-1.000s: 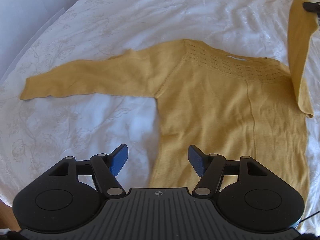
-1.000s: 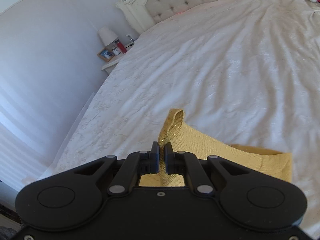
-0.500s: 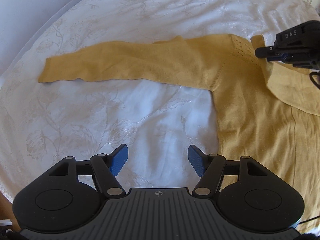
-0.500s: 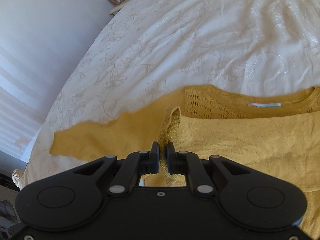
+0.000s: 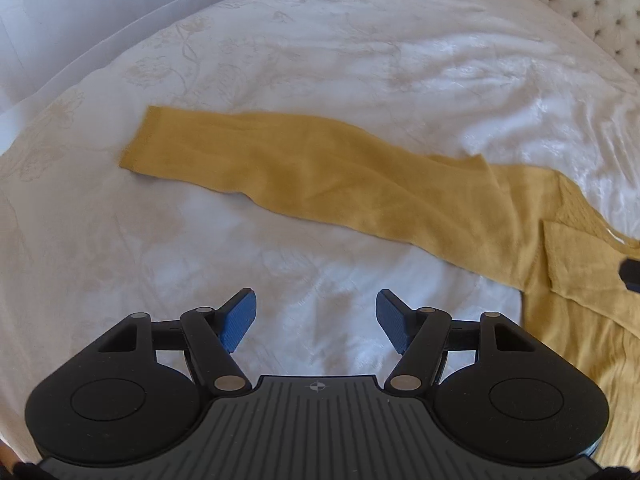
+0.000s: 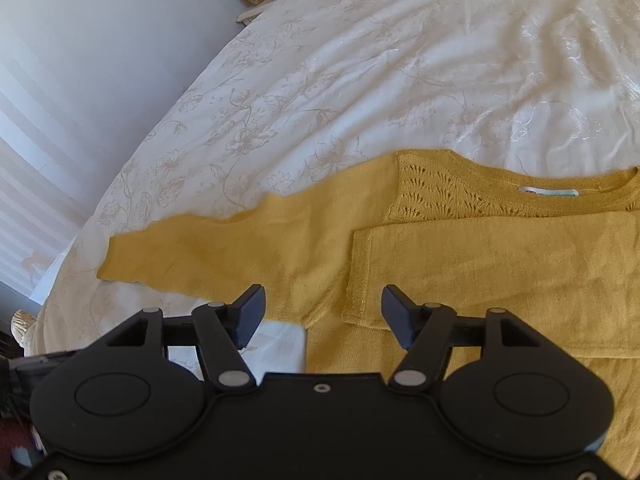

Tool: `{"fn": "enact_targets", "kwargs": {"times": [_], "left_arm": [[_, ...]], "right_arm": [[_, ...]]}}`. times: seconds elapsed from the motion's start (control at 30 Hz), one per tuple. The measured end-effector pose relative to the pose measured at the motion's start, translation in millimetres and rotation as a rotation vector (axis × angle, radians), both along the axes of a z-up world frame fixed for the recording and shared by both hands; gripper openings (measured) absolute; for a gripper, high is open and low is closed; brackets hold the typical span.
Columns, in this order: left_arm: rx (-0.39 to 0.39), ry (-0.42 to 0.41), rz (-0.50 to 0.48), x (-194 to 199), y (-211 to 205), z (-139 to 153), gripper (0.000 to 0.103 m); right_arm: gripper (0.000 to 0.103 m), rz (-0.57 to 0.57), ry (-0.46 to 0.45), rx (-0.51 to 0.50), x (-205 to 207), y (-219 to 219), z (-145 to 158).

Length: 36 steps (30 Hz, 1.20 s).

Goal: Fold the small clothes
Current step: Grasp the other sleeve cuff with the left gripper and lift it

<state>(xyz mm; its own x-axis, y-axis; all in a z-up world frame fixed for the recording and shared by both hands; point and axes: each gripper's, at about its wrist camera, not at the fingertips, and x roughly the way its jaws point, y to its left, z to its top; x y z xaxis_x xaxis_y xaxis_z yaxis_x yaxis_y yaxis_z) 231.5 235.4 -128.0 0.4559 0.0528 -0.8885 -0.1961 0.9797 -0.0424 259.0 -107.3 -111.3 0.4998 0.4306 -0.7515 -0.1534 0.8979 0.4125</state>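
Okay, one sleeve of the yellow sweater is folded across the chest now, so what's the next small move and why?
Probably bring the left gripper forward to the cuff of the outstretched sleeve and pinch it. That sleeve lies flat on the bedspread, while the other sleeve already rests across the sweater. The right gripper has just been opening, with nothing between its jaws; the left gripper is open and empty.

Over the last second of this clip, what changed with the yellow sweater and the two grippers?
The right gripper carried one sleeve down across the yellow sweater, then its jaws have just been opening: the sleeve is let go and lies flat on the body. The left gripper swung over toward the other sleeve. That sleeve stayed stretched out on the bedspread; the left jaws stayed open and empty.
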Motion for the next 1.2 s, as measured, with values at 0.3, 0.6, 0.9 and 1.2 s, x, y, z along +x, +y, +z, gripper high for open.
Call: {"fn": "enact_targets", "kwargs": {"times": [0.3,0.6,0.9,1.2], "left_arm": [[0.051,-0.04,0.12,51.2,87.7,-4.3,0.065],[0.108,-0.008,0.172,94.0,152.7,-24.1,0.065],[0.008,0.002,0.056,108.6,154.1,-43.4,0.05],[-0.03,-0.049,0.046,94.0,119.8,-2.1,0.005]], "right_arm": [[0.076,0.088,0.013,-0.049,-23.3,26.4,5.1],[0.076,0.142,0.033,-0.01,-15.8,54.2,8.9],[0.076,0.15,0.08,-0.025,-12.0,52.7,-3.5],[0.076,0.054,0.109,-0.021,-31.8,17.1,-9.6]]}}
